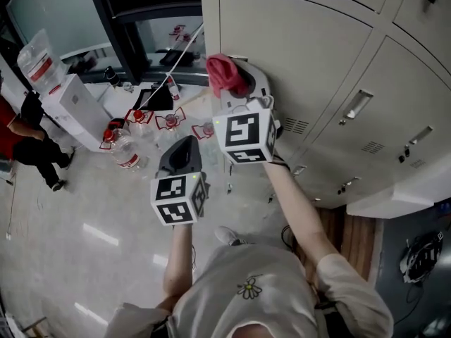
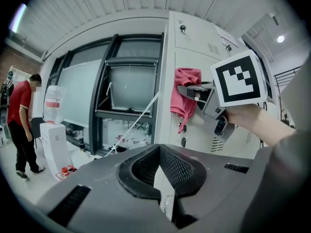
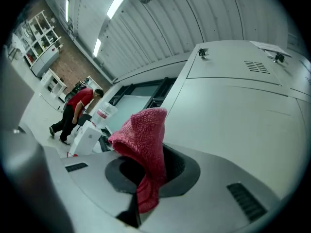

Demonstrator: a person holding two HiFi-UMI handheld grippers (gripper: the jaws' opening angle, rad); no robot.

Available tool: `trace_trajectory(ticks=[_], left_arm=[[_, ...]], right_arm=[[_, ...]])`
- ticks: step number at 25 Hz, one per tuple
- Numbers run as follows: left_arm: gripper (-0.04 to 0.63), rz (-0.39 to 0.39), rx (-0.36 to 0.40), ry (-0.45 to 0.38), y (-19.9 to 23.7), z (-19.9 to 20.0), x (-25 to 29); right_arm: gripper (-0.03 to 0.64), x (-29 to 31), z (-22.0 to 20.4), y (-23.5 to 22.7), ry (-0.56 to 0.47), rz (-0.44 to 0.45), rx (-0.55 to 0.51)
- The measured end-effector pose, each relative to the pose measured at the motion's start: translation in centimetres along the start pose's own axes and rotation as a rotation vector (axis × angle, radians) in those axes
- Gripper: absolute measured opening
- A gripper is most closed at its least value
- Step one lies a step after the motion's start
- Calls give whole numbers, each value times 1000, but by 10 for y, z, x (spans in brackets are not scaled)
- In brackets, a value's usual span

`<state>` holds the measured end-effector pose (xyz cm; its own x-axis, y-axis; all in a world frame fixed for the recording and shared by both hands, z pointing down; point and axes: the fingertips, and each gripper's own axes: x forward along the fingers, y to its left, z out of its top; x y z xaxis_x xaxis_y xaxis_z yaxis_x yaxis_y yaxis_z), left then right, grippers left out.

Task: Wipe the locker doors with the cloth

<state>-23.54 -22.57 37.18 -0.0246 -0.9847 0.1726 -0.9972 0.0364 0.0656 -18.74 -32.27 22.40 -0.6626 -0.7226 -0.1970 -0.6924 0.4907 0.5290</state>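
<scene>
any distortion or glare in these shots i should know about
Right gripper view: fisheye with a dark round border, lockers bowed, ceiling strip light blown out, cloth sharp. Left gripper view: same fisheye and border. Head view: dim, with glare streaks on the floor.

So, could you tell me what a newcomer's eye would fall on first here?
The pink cloth, clamped in the right gripper and raised to the grey lockers, catches the eye first. Lower and to its left, the left gripper hangs shut with nothing in it. Far left, a person in a red shirt is beside a water dispenser.
</scene>
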Motion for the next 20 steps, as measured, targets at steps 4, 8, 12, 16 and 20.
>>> trace_trajectory(ticks=[4,8,12,16,20], left_arm=[[17,-17,7,0,-7,1,2],[17,-30,10,1,-14,2,6],[17,-55,16,1,-25,2,13],[17,-84,23,6,-36,2,20],[17,-104,30,4,-44,4,25]], right_arm=[[31,-11,-4,-14,5,-25,9],[31,-23,-14,-32,14,-57,30],[31,-37,-22,-52,14,-86,27],[31,-54,-29,-74,19,-126,12],[31,-75,-38,-101,34,-184,9]])
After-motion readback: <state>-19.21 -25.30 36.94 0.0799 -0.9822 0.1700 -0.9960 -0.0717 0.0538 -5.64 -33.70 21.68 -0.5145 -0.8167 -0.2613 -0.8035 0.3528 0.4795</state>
